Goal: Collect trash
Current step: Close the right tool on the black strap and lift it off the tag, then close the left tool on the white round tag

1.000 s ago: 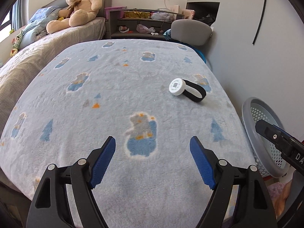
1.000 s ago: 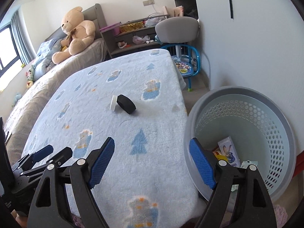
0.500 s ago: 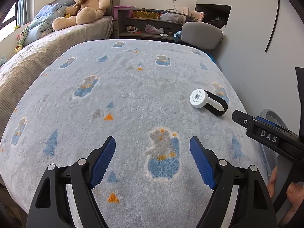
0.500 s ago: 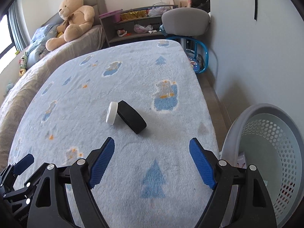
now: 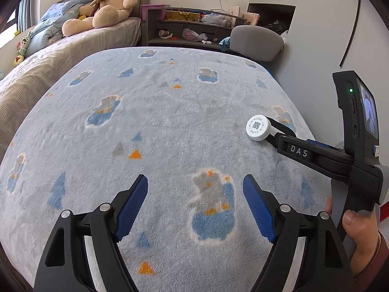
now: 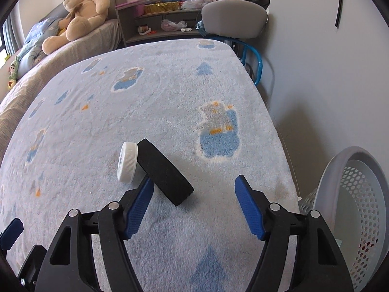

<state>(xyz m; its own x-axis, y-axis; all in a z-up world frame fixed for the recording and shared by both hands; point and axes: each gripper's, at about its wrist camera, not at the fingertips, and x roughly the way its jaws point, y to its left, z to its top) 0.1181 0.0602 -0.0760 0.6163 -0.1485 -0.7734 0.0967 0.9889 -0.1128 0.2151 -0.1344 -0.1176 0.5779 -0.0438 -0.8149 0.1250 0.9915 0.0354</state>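
A white round cap point(image 6: 127, 161) leans against a black foam ring point(image 6: 165, 172) on the light blue blanket point(image 6: 170, 92). My right gripper point(image 6: 194, 185) reaches down at them with its jaws closing. The ring's near end lies between the jaws, close by the left pad, with a wide gap to the right pad. In the left wrist view the cap point(image 5: 257, 127) shows a printed code, and the right gripper's finger point(image 5: 299, 150) covers most of the ring. My left gripper point(image 5: 195, 189) hovers open over the blanket with nothing between its fingers.
A grey perforated basket point(image 6: 340, 170) stands on the floor off the blanket's right edge, by the white wall. A grey chair point(image 6: 233, 22) and a cluttered shelf point(image 6: 165, 17) are at the far end. A teddy bear point(image 5: 107, 2) sits on the bed to the left.
My right gripper swung left from over the basket down to the cap and black ring, and its jaws narrowed. My left gripper edged forward over the blanket, still open.
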